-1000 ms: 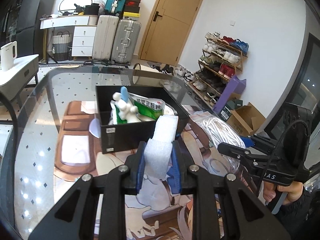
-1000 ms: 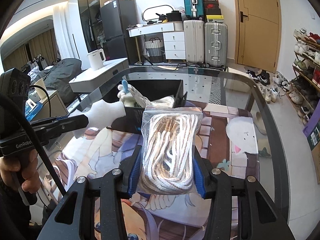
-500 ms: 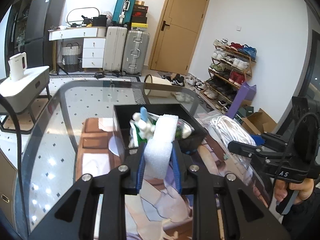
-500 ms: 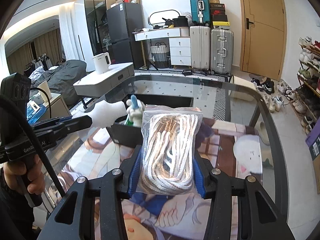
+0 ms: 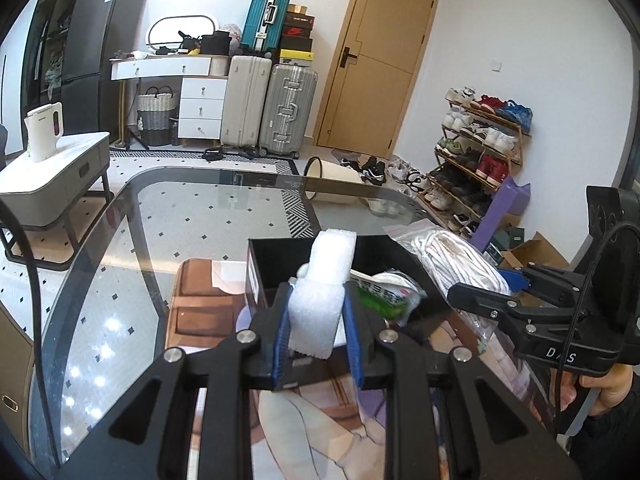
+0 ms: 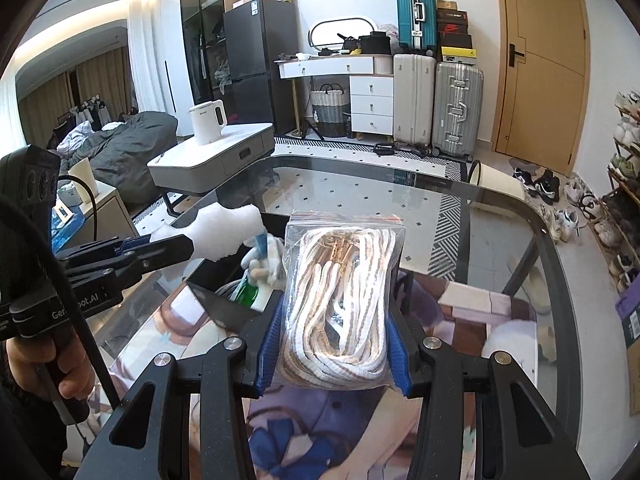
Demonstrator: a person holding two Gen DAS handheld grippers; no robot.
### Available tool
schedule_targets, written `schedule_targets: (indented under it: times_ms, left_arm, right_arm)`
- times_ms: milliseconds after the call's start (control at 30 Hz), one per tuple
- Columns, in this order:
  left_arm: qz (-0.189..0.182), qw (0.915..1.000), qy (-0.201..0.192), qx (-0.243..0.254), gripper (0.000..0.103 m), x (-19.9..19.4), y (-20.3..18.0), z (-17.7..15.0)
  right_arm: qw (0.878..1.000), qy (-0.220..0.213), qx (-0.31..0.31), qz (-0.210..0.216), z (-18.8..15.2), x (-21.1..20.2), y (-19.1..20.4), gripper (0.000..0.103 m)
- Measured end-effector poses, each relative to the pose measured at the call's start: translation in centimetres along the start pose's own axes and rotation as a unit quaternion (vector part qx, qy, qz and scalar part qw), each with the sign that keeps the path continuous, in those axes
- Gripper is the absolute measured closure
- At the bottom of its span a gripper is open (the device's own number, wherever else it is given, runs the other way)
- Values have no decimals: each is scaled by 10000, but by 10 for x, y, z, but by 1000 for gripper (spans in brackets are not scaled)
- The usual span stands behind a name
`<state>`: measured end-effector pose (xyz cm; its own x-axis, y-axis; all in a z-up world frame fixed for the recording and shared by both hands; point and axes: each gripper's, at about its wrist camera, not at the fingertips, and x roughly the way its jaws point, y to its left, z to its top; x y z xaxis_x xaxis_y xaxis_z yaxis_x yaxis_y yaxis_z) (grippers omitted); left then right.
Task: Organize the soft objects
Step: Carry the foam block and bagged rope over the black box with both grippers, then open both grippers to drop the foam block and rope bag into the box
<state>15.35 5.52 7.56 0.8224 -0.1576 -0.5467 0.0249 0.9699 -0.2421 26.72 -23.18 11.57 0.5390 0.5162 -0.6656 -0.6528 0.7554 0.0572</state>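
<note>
**Both loads carried in toward the black box**

Since a second ago both grippers have closed in on the black box [image 5: 404, 252]: the foam, earlier short of its near wall, now hangs over the near edge, and the rope bag has come up alongside.

Left gripper [image 5: 316, 328] is clamped on the white foam block [image 5: 320, 292], squeezed narrow between the blue pads; the block stands upright so it can drop straight in. Right gripper [image 6: 334, 340] is gripping a clear zip bag of white rope [image 6: 340, 300], held by its lower half, zip end pointing away, just right of the box.

The box sits on the glass table [image 5: 120, 280], on a printed mat. Already inside: a green-and-white packet [image 5: 380, 292] and what looks like a small plush toy [image 6: 264, 260], partly hidden. Likely next: release foam into the box, bag after.
</note>
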Motion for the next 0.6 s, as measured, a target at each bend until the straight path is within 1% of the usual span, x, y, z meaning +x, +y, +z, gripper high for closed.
schedule_targets:
  times_ms: [200, 333, 567, 600]
  left_arm:
    - [26, 10000, 47, -53, 81, 19, 3, 3]
    - [61, 9999, 131, 10, 81, 31, 1, 1]
    - [90, 9990, 431, 8, 82, 53, -3, -3]
    - [101, 9991, 410, 31, 82, 54, -4, -3]
  right_arm:
    - [9996, 151, -226, -28, 8, 30, 2, 57]
    - [9990, 265, -346, -124, 10, 45, 2, 57]
    - [9977, 380, -537, -160, 12, 59, 6, 57]
    - [9974, 419, -565, -154, 12, 61, 5, 57]
